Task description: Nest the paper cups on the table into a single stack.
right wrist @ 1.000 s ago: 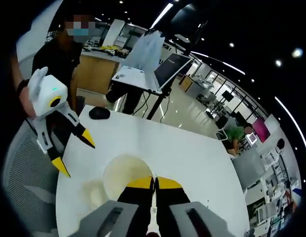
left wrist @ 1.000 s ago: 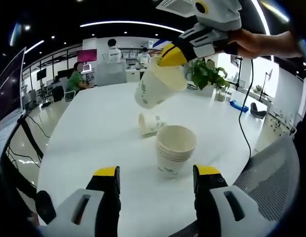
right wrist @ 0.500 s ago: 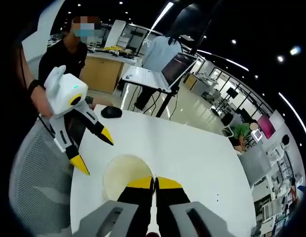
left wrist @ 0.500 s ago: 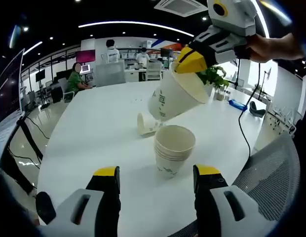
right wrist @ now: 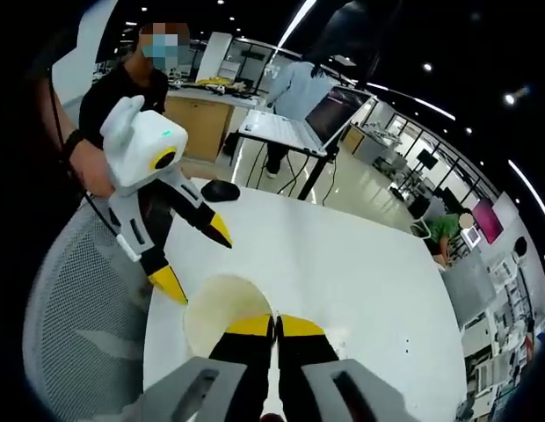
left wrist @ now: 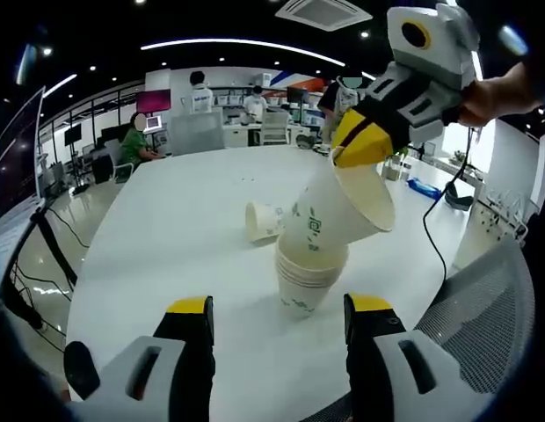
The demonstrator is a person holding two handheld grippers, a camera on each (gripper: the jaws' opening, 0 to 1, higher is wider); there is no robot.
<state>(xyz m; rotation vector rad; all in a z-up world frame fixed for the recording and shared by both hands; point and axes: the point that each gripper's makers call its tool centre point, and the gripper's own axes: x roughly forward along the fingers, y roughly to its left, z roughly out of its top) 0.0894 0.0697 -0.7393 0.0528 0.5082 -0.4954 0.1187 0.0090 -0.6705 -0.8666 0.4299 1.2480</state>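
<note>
Right gripper (left wrist: 362, 146) pinching tilted cup (left wrist: 336, 209) over stack (left wrist: 309, 274), left gripper (left wrist: 278, 325) spread

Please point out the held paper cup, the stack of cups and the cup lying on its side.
held paper cup (left wrist: 330, 220), left gripper view, its side wall
stack of cups (left wrist: 303, 281), left gripper view, outer wall
cup lying on its side (left wrist: 264, 220), left gripper view, its side

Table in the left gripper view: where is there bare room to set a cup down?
The white table is bare left of the cup stack and beyond the lying cup. Crowded at the stack, where the right gripper brings a tilted cup.
</note>
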